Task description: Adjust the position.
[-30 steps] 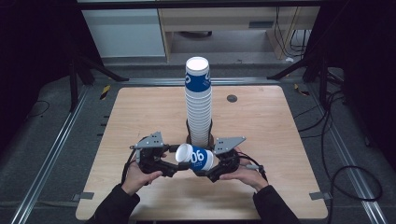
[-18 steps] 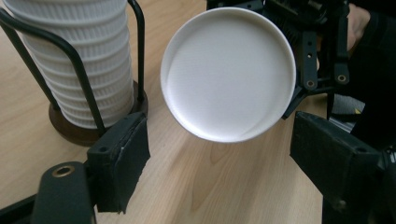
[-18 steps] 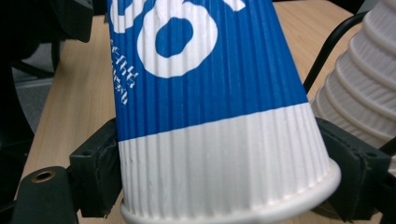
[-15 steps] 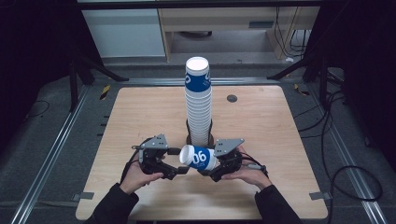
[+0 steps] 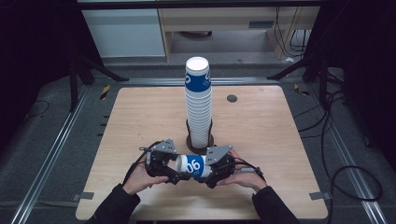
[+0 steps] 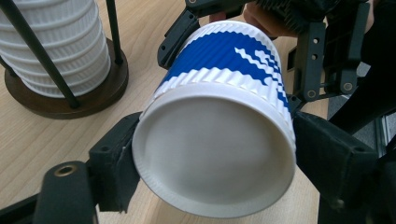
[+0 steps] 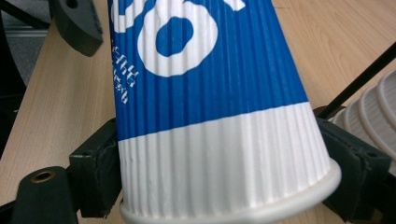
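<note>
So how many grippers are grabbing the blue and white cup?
2. The left gripper clamps the base end of the ribbed blue and white paper cup; the right gripper clamps its rim end.

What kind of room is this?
Probably a lab or test room: a wooden table stands on a dark floor with metal rails and loose cables, and a tall cup stack waits on it.

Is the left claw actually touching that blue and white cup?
Touching. In the left gripper view, the left claw has both black jaws pressed against the sides of the cup near its base, no gap showing.
</note>
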The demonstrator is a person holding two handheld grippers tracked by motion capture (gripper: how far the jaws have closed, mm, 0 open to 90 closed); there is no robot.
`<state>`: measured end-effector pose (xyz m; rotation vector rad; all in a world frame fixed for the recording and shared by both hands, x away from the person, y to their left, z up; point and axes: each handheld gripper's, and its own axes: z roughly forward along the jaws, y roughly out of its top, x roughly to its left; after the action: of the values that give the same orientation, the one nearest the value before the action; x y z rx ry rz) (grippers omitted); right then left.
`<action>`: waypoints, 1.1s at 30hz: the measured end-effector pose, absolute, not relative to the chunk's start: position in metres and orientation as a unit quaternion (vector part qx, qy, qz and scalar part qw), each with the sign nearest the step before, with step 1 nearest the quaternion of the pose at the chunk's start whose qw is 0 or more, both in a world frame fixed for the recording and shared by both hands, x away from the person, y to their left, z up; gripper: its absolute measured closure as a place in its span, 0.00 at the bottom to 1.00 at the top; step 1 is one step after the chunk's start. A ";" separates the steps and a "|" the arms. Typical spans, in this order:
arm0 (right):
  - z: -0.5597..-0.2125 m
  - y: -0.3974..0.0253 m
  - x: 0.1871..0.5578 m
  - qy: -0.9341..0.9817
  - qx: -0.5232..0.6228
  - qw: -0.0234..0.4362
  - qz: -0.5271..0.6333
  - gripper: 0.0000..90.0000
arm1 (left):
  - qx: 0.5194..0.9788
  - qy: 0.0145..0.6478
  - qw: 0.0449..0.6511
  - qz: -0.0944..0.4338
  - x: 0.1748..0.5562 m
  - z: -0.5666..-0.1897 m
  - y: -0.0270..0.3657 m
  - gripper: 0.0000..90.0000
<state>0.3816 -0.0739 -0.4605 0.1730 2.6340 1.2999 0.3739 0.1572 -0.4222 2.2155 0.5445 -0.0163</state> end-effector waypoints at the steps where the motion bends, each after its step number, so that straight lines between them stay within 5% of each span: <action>1: -0.461 -0.074 0.381 0.892 0.056 0.099 0.438 0.16 | 0.883 0.218 0.415 -0.007 0.374 -0.422 0.157 0.24; 17: -0.461 -0.075 0.383 0.888 0.068 0.094 0.444 0.09 | 0.874 0.219 0.434 -0.007 0.375 -0.421 0.163 0.29; 33: -0.439 -0.108 0.396 0.827 0.144 0.046 0.542 0.08 | 0.820 0.216 0.529 0.031 0.379 -0.410 0.192 0.29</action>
<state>0.3956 -0.1080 -0.4395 0.4382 2.5229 1.6551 0.3787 0.1919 -0.4101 1.9586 0.5170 0.0747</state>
